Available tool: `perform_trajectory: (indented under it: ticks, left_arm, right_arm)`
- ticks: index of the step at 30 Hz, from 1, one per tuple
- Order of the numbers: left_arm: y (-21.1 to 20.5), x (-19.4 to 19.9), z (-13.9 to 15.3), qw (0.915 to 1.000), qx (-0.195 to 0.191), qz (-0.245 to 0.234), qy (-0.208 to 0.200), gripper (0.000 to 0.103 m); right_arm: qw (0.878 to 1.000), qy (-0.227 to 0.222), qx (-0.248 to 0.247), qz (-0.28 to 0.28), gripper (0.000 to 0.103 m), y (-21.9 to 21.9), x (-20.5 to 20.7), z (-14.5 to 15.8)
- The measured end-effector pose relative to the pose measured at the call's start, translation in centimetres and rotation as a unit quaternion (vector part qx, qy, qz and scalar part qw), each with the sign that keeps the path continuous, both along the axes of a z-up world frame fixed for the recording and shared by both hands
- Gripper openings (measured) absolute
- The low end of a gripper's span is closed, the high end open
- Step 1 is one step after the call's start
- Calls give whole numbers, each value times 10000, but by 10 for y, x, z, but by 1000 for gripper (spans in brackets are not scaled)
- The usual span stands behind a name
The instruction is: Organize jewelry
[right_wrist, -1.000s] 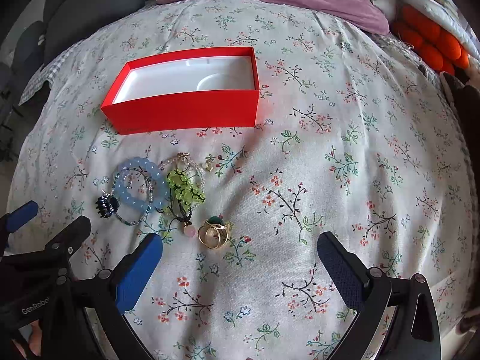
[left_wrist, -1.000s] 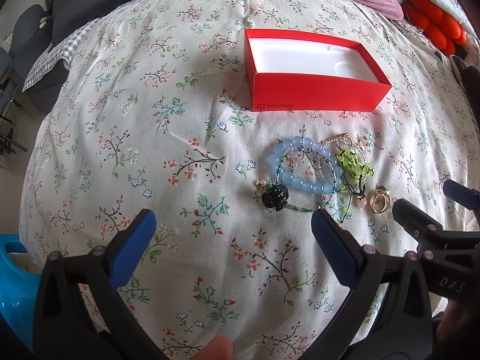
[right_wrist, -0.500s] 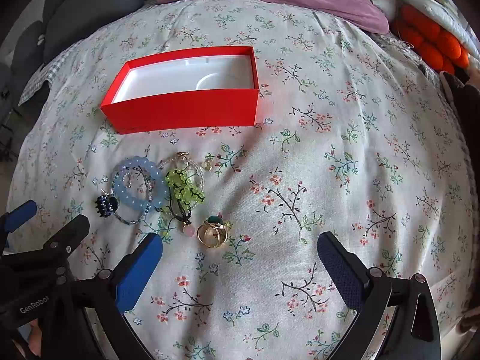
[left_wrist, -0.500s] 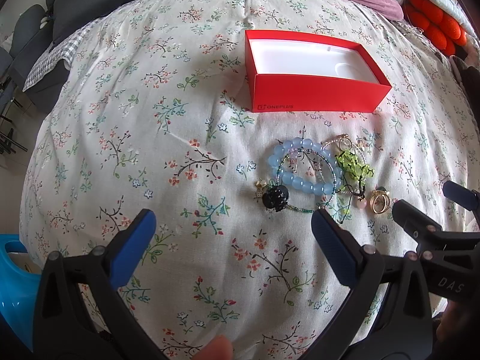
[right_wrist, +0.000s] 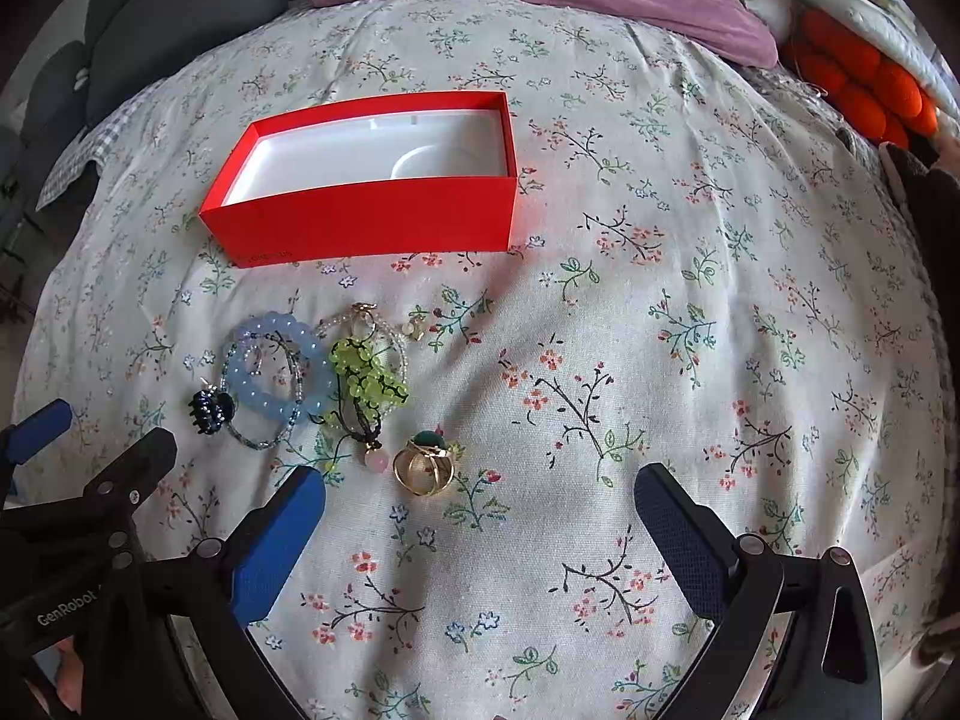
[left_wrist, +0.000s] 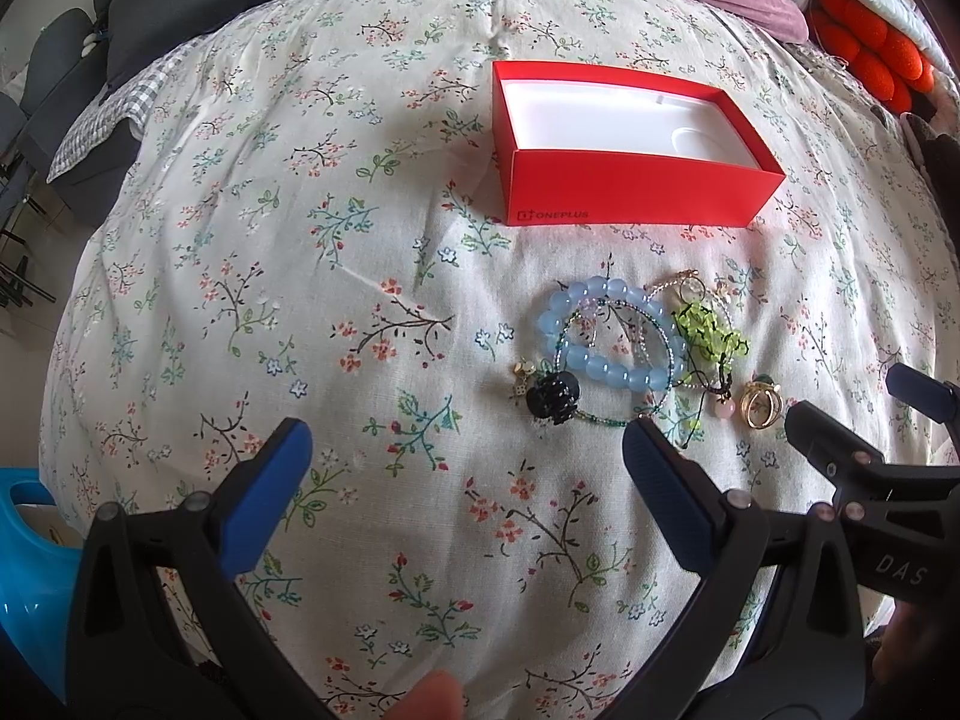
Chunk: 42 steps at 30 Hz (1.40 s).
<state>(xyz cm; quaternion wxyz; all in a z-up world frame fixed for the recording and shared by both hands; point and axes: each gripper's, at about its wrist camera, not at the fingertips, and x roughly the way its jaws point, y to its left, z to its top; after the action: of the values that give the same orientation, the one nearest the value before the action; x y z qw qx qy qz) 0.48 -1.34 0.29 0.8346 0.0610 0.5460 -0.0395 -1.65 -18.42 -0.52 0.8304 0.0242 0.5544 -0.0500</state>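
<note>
Jewelry lies in a loose cluster on the flowered bedspread (right_wrist: 660,312), none of it in the red box (right_wrist: 372,222) yet. The box sits open and empty beyond the cluster, its long side facing both grippers.

Left gripper (left_wrist: 468,450): jaws wide apart, holding nothing, hovering over bare cloth. The cluster is ahead and to its right; the blue bead bracelet (left_wrist: 600,336) and black bead charm (left_wrist: 553,397) lie just past its right finger.

Right gripper (right_wrist: 480,492): jaws also wide apart, empty. The gold ring (right_wrist: 423,468) sits just ahead, between the fingers but nearer the left one. The green bead piece (right_wrist: 366,378) and blue bead bracelet (right_wrist: 282,372) lie further left, outside its span.

Judgement: the ring is the easiest first pick, and the right gripper is the nearer one, needing only a short forward drop and a slight shift left. The ring is small and lies low on soft fabric, so the fingers may pinch cloth with it. The bracelets overlap and look tangled; lifting one could drag its neighbours.
</note>
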Motion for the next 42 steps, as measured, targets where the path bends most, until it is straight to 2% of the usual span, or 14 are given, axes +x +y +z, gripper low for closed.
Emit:
perform_trajectory:
  ticks: [7, 18, 24, 27, 31, 34, 35, 38, 42]
  left_arm:
    - [-2, 2, 2, 10000, -2, -26, 0, 103]
    - [6, 8, 4, 9998, -71, -108, -140, 103]
    - [16, 22, 2, 9983, -465, -293, 171, 103]
    - [19, 31, 4, 9973, -570, -406, 223, 103]
    - [24, 43, 5, 9922, -1081, -496, 362, 102]
    - [24, 52, -1, 9858, -1460, -626, 547, 94]
    - [23, 55, -3, 9842, -1520, -668, 610, 89]
    - [18, 60, -13, 9780, -1736, -823, 815, 75]
    - [11, 59, -24, 9727, -1822, -977, 1058, 67]
  right_arm:
    - [10000, 33, 9, 4, 103, -1, 0, -1]
    - [9998, -175, 22, 53, 103, -7, 5, 0]
    - [9969, -720, 88, 291, 103, -17, 9, 8]
    - [9976, -600, 58, 352, 103, -20, 13, 7]
    - [9987, -214, 296, 356, 103, -24, 22, 2]
    - [9977, 35, 514, 439, 103, -26, 27, -5]
    - [9964, 45, 712, 459, 103, -27, 27, -6]
    - [9955, 180, 833, 424, 103, -30, 30, -10]
    - [9927, 281, 1093, 431, 103, -31, 32, -14]
